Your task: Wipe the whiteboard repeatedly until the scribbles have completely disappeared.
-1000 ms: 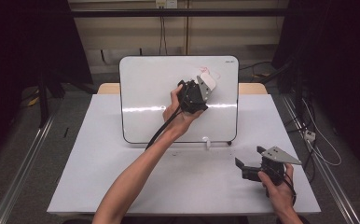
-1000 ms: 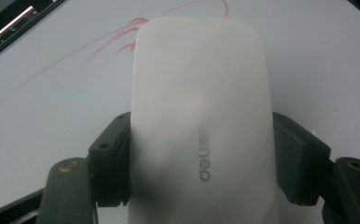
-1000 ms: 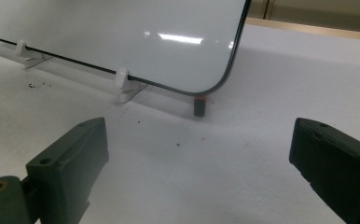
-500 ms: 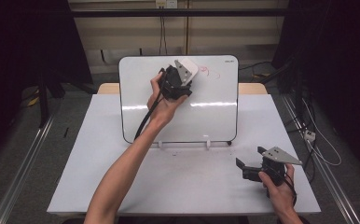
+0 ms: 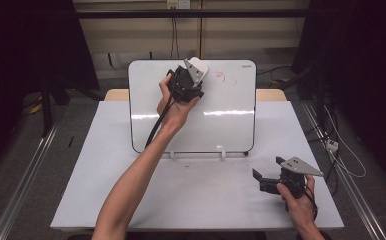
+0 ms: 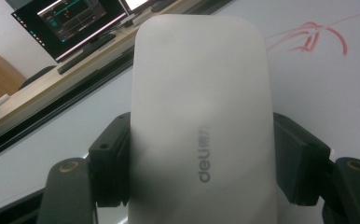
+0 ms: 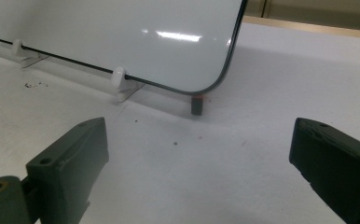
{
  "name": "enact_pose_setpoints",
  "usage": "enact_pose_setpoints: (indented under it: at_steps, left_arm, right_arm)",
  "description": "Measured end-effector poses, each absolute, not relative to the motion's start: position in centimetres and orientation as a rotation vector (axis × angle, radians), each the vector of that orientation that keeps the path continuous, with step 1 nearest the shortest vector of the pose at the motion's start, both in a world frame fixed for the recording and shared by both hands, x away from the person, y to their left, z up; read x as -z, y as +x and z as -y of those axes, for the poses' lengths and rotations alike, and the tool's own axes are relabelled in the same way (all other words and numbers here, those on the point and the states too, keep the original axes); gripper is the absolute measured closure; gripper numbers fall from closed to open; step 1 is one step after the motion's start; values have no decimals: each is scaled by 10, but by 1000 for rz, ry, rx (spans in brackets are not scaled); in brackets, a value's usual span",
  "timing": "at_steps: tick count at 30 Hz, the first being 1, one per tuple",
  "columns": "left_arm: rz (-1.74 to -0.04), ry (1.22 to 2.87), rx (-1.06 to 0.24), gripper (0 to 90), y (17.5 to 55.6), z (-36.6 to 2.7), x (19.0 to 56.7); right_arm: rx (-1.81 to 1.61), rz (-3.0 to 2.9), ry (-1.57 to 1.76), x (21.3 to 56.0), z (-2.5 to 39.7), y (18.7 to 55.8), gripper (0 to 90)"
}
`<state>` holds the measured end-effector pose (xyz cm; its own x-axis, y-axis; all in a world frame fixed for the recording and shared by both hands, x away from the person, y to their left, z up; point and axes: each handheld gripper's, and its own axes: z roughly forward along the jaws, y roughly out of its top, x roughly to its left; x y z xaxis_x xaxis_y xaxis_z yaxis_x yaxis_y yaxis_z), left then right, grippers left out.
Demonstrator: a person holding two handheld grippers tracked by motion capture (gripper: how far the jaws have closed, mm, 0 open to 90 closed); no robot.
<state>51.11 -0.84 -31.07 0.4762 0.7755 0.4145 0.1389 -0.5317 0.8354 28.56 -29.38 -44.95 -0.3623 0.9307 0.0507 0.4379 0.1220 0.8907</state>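
Note:
A white whiteboard (image 5: pixel 216 125) stands upright on small feet at the back of the table. Red scribbles (image 5: pixel 224 76) mark its upper right part. My left gripper (image 5: pixel 193 75) is raised at the board's top middle, shut on a white eraser (image 5: pixel 197 66) whose end lies near or on the board, left of the red marks. In the left gripper view the eraser (image 6: pixel 201 116) sits between both jaws, with the red scribbles (image 6: pixel 318 37) beyond at upper right. My right gripper (image 5: pixel 261 181) rests open on the table at the front right, nothing between its jaws (image 7: pixel 199 158).
The white tabletop (image 5: pixel 181 195) stretches in front of the board. White clip feet (image 7: pixel 119 79) hold the board's lower edge. A small dark piece with a red tip (image 7: pixel 197 105) stands by the board's lower right corner. Cables hang off the table's right side (image 5: pixel 341 150).
My left gripper has carried the eraser up and to the left, off the red scribbles, which now show. The right gripper has stayed put.

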Motion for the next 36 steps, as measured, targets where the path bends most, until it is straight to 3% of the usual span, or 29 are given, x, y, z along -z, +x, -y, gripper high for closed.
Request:
enact_pose_setpoints:
  at_steps: [13,36]
  left_arm:
    - [-759,1956,-1067,310,512,20,311]
    - [-585,2007,-1081,310,502,64,322]
  right_arm:
    - [-1196,-1868,1326,450,294,288,48]
    - [-1201,-1864,1328,451,295,288,50]
